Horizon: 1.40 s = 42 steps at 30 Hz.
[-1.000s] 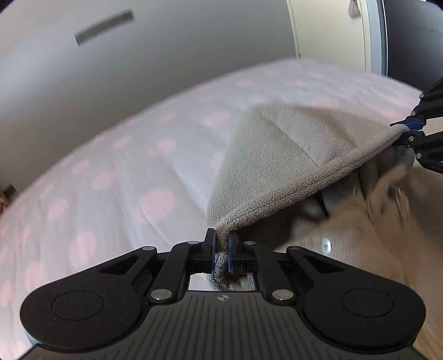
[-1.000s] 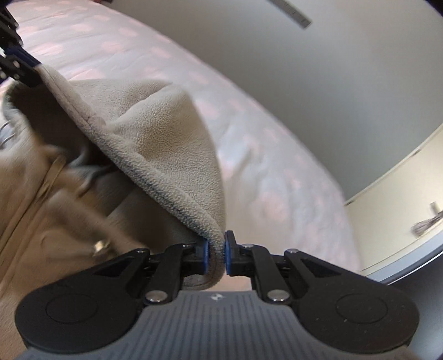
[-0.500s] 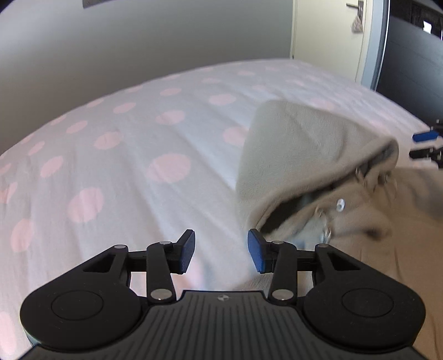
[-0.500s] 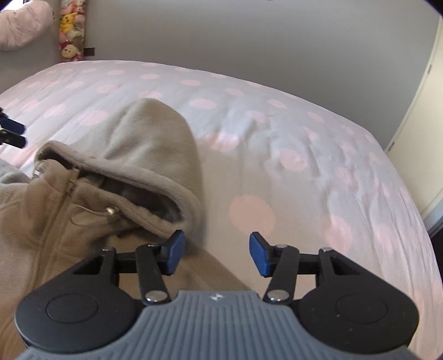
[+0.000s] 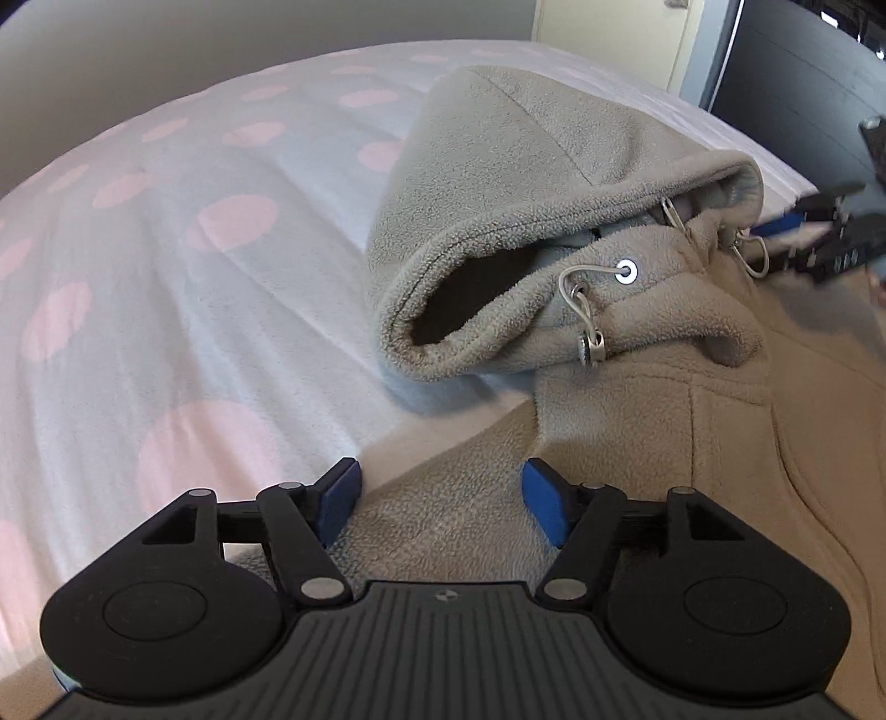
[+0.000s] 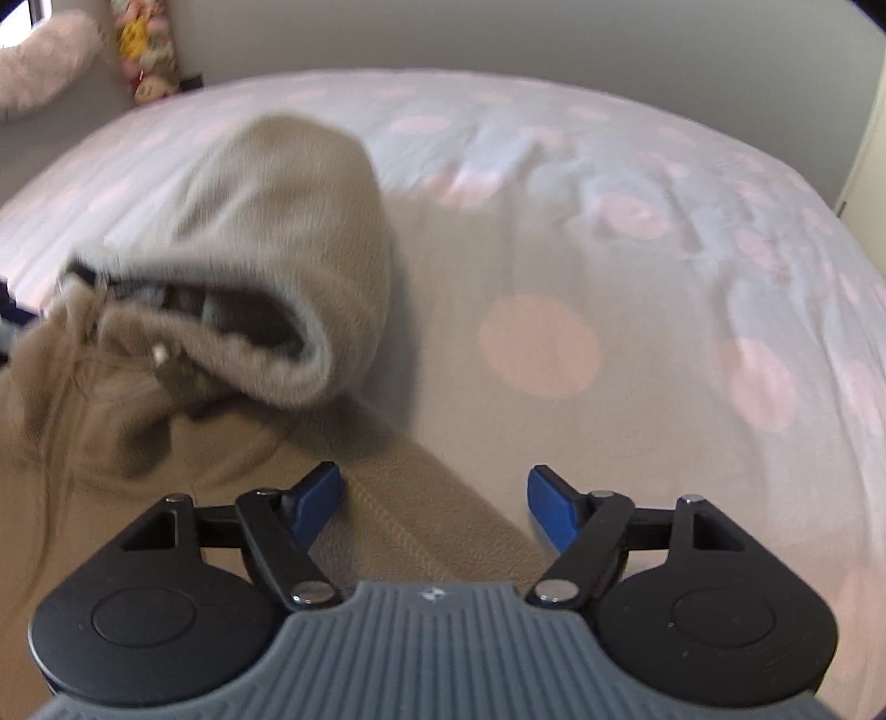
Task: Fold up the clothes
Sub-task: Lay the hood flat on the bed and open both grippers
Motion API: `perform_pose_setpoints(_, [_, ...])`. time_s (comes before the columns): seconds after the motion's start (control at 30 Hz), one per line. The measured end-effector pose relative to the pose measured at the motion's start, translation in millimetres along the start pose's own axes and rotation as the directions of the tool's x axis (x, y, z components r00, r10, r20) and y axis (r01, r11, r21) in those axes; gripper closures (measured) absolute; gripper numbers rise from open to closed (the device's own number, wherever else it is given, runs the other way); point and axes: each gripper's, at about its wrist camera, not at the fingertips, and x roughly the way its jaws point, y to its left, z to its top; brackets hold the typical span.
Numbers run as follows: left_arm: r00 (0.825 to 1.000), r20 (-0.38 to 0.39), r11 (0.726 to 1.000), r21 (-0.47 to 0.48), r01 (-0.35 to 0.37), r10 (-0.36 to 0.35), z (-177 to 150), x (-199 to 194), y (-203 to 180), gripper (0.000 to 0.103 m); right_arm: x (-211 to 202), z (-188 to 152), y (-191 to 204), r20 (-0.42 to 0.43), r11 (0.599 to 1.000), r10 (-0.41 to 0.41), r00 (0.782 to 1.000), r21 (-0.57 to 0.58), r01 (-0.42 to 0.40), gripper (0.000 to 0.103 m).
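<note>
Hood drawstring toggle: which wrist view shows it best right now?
The left wrist view: the toggle, its cord and the metal eyelet on the hood are sharp. The right wrist view is motion-blurred; there the toggle is only a pale speck.

- The fleece hoodie (image 5: 692, 443) lies flat on the bed (image 5: 194, 277), its hood (image 5: 526, 183) folded down onto the chest.
- The hood's opening faces the near edge; a drawstring (image 5: 581, 310) hangs out of the eyelet (image 5: 628, 271) below it.
- Left gripper (image 5: 440, 501) sits over the hoodie's shoulder edge, right gripper (image 6: 432, 504) over the opposite shoulder; nothing between either's jaws.
- Plush toys (image 6: 147, 50) stand beyond the bed's far corner.
</note>
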Motion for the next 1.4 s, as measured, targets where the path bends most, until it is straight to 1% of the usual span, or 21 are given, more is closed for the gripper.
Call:
perform_pose_setpoints(0.03, [1.0,0.009,1.0,-0.008,0.002,-0.002,-1,0,-1,0.045,5,-4,1,-0.008,1.0,0.001,1.0,0.01,-0.001,0.026])
perform_pose_setpoints(0.17, [0.999,0.034,1.0,0.003,0.005,-0.005,-4,-5,-13,0.077,4,-9,3,-0.004,0.998,0.0,1.0,0.059,0.001,0.033])
perform_pose_setpoints(0.2, [0.999,0.036,1.0,0.001,-0.003,0.003,-3,-6,-16,0.087,2,-8,5,-0.01,0.999,-0.005,1.0,0.047,0.005,0.041])
perform_pose_setpoints(0.27, [0.999,0.038,0.999,-0.017,-0.03,0.03,1,-6,-19,0.095,-5,-5,17,-0.019,1.0,-0.03,0.999,-0.001,0.03,0.062])
perform_pose_setpoints(0.3, [0.997,0.047,0.998,-0.025,-0.058,0.059,4,-10,-21,0.096,-10,-4,23,-0.016,0.998,-0.049,0.999,-0.027,0.049,0.08])
perform_pose_setpoints(0.33, [0.992,0.077,0.995,-0.032,-0.095,0.097,6,-16,-23,0.097,-16,-4,28,0.004,0.996,-0.078,0.997,-0.045,0.078,0.088])
perform_pose_setpoints(0.4, [0.974,0.154,0.985,-0.05,-0.163,0.169,10,-34,-20,0.097,-32,-3,36,0.054,0.988,-0.131,0.99,-0.069,0.135,0.089])
perform_pose_setpoints(0.53, [0.955,0.198,0.973,-0.1,-0.206,0.222,17,-59,-6,0.097,-68,-8,29,0.191,0.981,-0.191,0.963,0.015,0.192,0.095])
perform_pose_setpoints(0.6, [0.955,0.171,0.97,-0.064,-0.234,0.242,15,-50,-10,0.097,-67,-9,25,0.186,0.976,-0.219,0.958,0.053,0.213,0.096])
perform_pose_setpoints(0.67, [0.964,0.113,0.968,-0.091,-0.233,0.242,13,-33,-5,0.097,-54,-9,20,0.135,0.966,-0.251,0.958,0.09,0.241,0.103])
perform_pose_setpoints(0.73, [0.97,0.056,0.966,-0.125,-0.228,0.237,12,-18,2,0.096,-39,-11,15,0.078,0.961,-0.263,0.962,0.111,0.253,0.103])
perform_pose_setpoints(0.83, [0.973,0.013,0.965,-0.137,-0.225,0.229,11,-8,8,0.088,-27,-15,3,-0.004,0.963,-0.22,0.976,0.159,0.218,0.103])
perform_pose_setpoints(0.93, [0.972,0.022,0.963,-0.143,-0.229,0.234,14,-18,14,0.076,-41,-13,-1,0.027,0.968,-0.188,0.982,0.173,0.18,0.097])
perform_pose_setpoints(1.0, [0.97,0.071,0.963,-0.159,-0.218,0.231,18,-32,19,0.055,-55,-7,-4,0.071,0.97,-0.152,0.986,0.2,0.135,0.096])
perform_pose_setpoints(1.07, [0.966,0.127,0.963,-0.18,-0.199,0.224,24,-44,25,0.046,-68,1,1,0.128,0.972,-0.107,0.986,0.221,0.077,0.074])
perform_pose_setpoints(1.1, [0.965,0.146,0.964,-0.191,-0.188,0.217,31,-46,26,0.045,-73,6,4,0.157,0.972,-0.085,0.984,0.229,0.048,0.049])
perform_pose_setpoints(1.13, [0.964,0.165,0.964,-0.202,-0.176,0.21,37,-47,27,0.043,-75,13,9,0.187,0.973,-0.062,0.98,0.231,0.018,0.039])
perform_pose_setpoints(1.2, [0.958,0.178,0.963,-0.189,-0.19,0.224,48,-43,24,0.041,-73,26,19,0.219,0.972,-0.028,0.975,0.233,-0.025,0.039])
perform_pose_setpoints(1.27, [0.956,0.17,0.965,-0.152,-0.215,0.24,56,-32,17,0.04,-68,41,31,0.229,0.972,-0.005,0.973,0.229,-0.049,0.033])
perform_pose_setpoints(1.3, [0.955,0.163,0.965,-0.131,-0.226,0.246,59,-26,13,0.04,-62,47,40,0.217,0.978,-0.014,0.976,0.208,-0.032,0.027])
perform_pose_setpoints(1.4, [0.958,0.134,0.964,-0.116,-0.237,0.252,68,-4,10,0.04,-41,63,54,0.182,0.99,-0.044,0.982,0.143,0.018,0.025])
